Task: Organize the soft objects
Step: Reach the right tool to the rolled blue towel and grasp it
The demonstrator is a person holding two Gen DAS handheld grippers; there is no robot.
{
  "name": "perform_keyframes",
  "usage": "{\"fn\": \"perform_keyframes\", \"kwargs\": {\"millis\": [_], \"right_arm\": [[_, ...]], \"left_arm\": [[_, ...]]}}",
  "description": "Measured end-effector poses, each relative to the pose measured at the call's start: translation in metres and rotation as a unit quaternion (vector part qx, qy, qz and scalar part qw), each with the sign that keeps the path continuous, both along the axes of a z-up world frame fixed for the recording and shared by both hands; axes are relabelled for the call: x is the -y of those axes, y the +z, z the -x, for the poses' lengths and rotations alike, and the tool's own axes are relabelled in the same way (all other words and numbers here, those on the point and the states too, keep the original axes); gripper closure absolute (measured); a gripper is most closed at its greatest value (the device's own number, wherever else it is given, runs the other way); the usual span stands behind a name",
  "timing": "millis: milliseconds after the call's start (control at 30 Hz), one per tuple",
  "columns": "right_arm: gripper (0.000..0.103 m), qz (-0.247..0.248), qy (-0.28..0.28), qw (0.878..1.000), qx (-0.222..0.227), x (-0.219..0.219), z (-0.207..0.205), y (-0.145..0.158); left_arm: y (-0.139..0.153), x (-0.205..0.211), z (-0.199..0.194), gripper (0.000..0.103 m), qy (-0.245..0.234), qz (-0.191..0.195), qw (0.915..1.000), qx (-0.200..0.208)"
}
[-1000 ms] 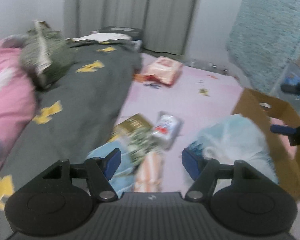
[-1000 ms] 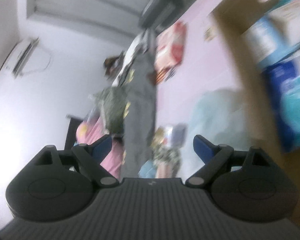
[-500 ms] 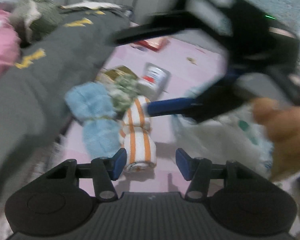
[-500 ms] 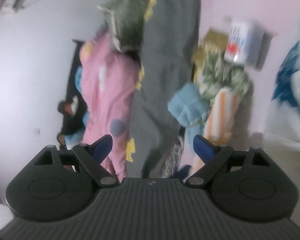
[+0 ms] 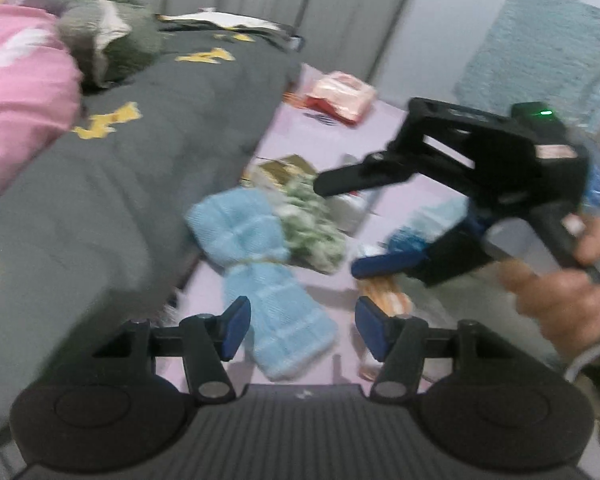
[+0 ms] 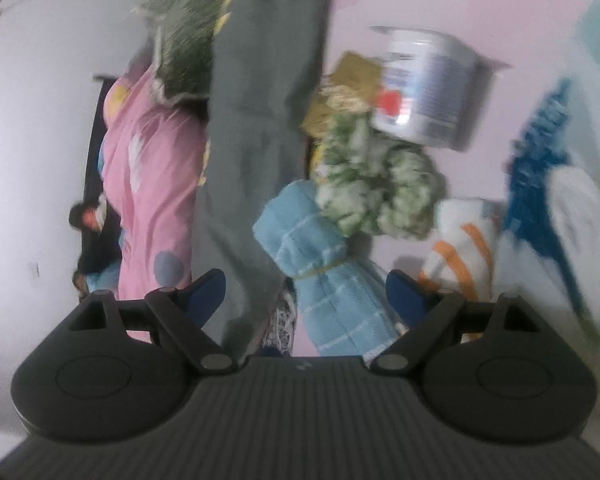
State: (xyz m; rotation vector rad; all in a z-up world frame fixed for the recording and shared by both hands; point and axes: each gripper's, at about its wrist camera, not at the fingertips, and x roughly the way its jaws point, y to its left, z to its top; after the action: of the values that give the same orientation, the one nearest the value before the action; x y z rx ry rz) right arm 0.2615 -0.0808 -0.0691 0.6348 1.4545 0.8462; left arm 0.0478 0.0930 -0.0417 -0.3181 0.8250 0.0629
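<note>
A light blue towel bundle (image 5: 260, 264) tied with a band lies on the pink sheet beside the grey blanket; it also shows in the right wrist view (image 6: 320, 268). A green-and-white cloth (image 5: 312, 216) (image 6: 376, 188) lies against its far end. An orange-striped white towel roll (image 5: 384, 296) (image 6: 460, 256) lies to the right. My left gripper (image 5: 302, 330) is open, its jaws on either side of the blue towel's near end. My right gripper (image 6: 306, 294) is open just above the blue towel; its body (image 5: 480, 184) hovers over the pile in the left wrist view.
A grey blanket with yellow shapes (image 5: 112, 168) and a pink quilt (image 5: 16, 92) cover the left. A silver can (image 6: 428, 88), a gold packet (image 6: 352, 76), a red snack bag (image 5: 340, 96) and a white-and-blue plastic bag (image 6: 548, 208) lie around the pile.
Both grippers have come down onto the pile. The blue towel now lies between the left jaws instead of the striped roll. The right gripper has drawn closer to the blue towel.
</note>
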Motion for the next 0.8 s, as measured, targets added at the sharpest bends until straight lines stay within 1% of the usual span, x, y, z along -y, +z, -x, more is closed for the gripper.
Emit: {"fn": "perform_keyframes", "kwargs": {"millis": [100,167,233,300,367,500,567,600,633,667,733,800], "right_arm": [[0.019,0.008,0.032,0.999,0.018,-0.025,-0.003,-0.001],[0.024,0.03,0.047,0.998,0.035,-0.038,-0.004,-0.004],[0.031,0.045,0.058,0.996,0.042,-0.047,-0.006,-0.009],[0.035,0.052,0.069,0.995,0.044,-0.057,-0.007,-0.016],[0.037,0.059,0.081,0.993,0.055,-0.061,-0.007,-0.016],[0.038,0.069,0.1,0.989,0.078,-0.076,-0.004,-0.017],[0.039,0.072,0.109,0.987,0.091,-0.081,0.0,-0.018],[0.042,0.073,0.113,0.986,0.097,-0.082,0.003,-0.018],[0.047,0.074,0.116,0.985,0.101,-0.083,0.005,-0.017],[0.049,0.073,0.117,0.985,0.101,-0.082,0.006,-0.017],[0.058,0.068,0.114,0.986,0.101,-0.08,0.007,-0.015],[0.061,0.056,0.111,0.987,0.102,-0.072,0.01,-0.011]], "left_arm": [[-0.006,-0.005,-0.013,0.044,0.024,-0.033,0.9989,-0.025],[-0.012,-0.004,-0.02,0.044,0.038,-0.055,0.9969,-0.041],[-0.017,-0.006,-0.024,0.044,0.039,-0.049,0.9967,-0.052],[-0.024,-0.007,-0.029,0.044,0.036,-0.036,0.9964,-0.068],[-0.03,-0.008,-0.033,0.044,0.039,-0.034,0.9957,-0.077],[-0.029,-0.006,-0.036,0.045,0.04,-0.04,0.9959,-0.07],[-0.031,-0.006,-0.039,0.053,0.036,-0.041,0.9962,-0.068],[-0.031,-0.004,-0.04,0.056,0.033,-0.04,0.9964,-0.066],[-0.03,-0.002,-0.041,0.057,0.031,-0.041,0.9966,-0.065],[-0.028,0.0,-0.04,0.057,0.029,-0.045,0.9967,-0.062],[-0.021,0.006,-0.038,0.057,0.023,-0.057,0.9968,-0.051],[-0.014,0.01,-0.034,0.057,0.019,-0.065,0.9969,-0.04]]}}
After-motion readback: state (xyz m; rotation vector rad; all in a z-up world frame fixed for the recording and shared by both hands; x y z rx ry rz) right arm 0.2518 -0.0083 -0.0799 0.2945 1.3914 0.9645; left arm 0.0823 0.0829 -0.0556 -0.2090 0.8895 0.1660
